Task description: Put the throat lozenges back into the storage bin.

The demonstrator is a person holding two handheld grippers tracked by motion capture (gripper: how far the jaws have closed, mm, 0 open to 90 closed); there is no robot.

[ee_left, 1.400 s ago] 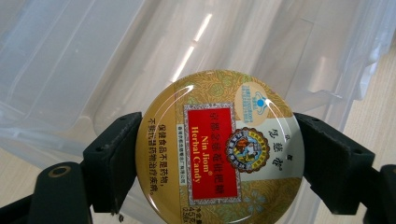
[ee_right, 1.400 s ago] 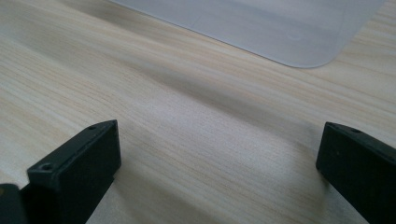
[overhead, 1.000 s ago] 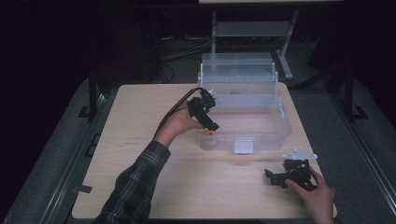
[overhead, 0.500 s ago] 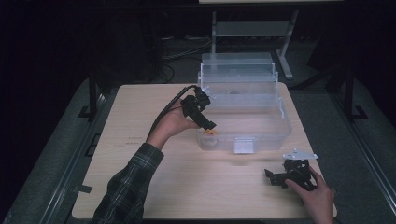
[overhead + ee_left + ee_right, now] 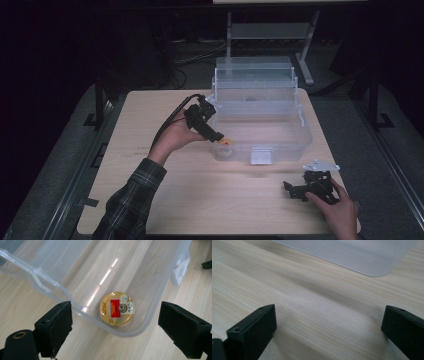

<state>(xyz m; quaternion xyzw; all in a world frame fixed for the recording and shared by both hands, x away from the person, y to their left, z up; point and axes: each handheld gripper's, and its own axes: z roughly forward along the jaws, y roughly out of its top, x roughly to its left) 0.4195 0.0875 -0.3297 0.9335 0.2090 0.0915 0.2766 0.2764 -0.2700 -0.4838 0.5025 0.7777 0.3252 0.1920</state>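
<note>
Fingers (image 5: 57, 327) of both grippers are spread; left gripper view reveals the tin's (image 5: 117, 309) red label inside the bin (image 5: 52, 290).

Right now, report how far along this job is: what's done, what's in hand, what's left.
Done: the round gold tin lies flat on the floor of the clear plastic bin, in its near corner. In hand: nothing is gripped; the left gripper hangs above the tin with jaws wide open. The right gripper rests low over the table, jaws open. Left: probably closing the bin's raised lid.
</note>
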